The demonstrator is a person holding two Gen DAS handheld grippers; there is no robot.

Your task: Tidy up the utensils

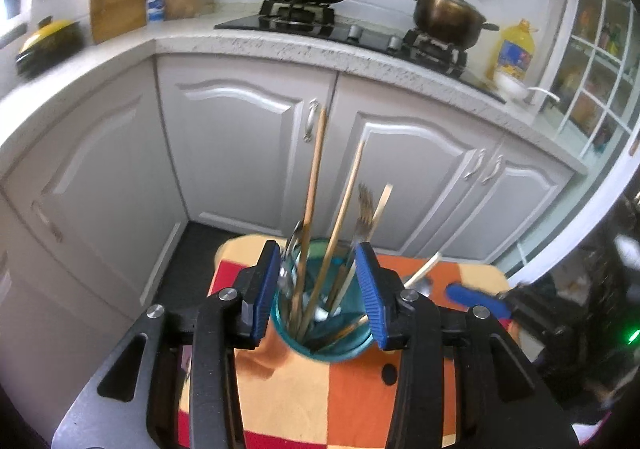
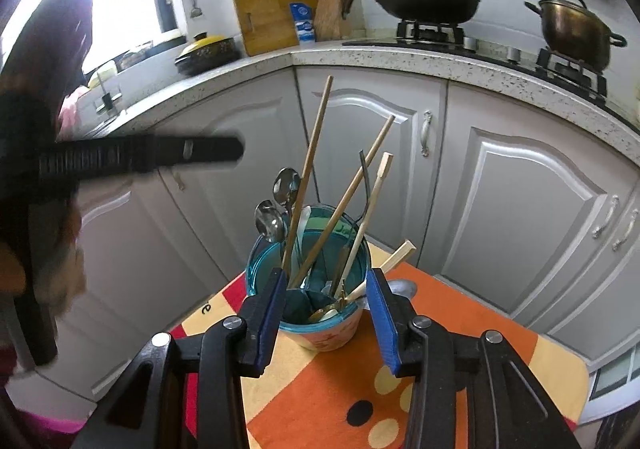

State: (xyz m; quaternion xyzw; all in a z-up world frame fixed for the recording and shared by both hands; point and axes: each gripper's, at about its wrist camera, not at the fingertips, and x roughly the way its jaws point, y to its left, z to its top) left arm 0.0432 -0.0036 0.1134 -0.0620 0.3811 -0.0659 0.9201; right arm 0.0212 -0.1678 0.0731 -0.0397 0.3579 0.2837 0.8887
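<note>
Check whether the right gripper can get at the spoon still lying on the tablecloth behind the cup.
Probably not directly: the right gripper, open, faces the teal cup, and the spoon lies just behind it, so it would need to go around or over.

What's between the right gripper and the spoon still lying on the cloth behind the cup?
The cup itself. It stands between the right gripper's open fingers, and the spoon lies just behind it to the right, its handle half hidden by the rim. The upright chopsticks crowd the path over the top.
</note>
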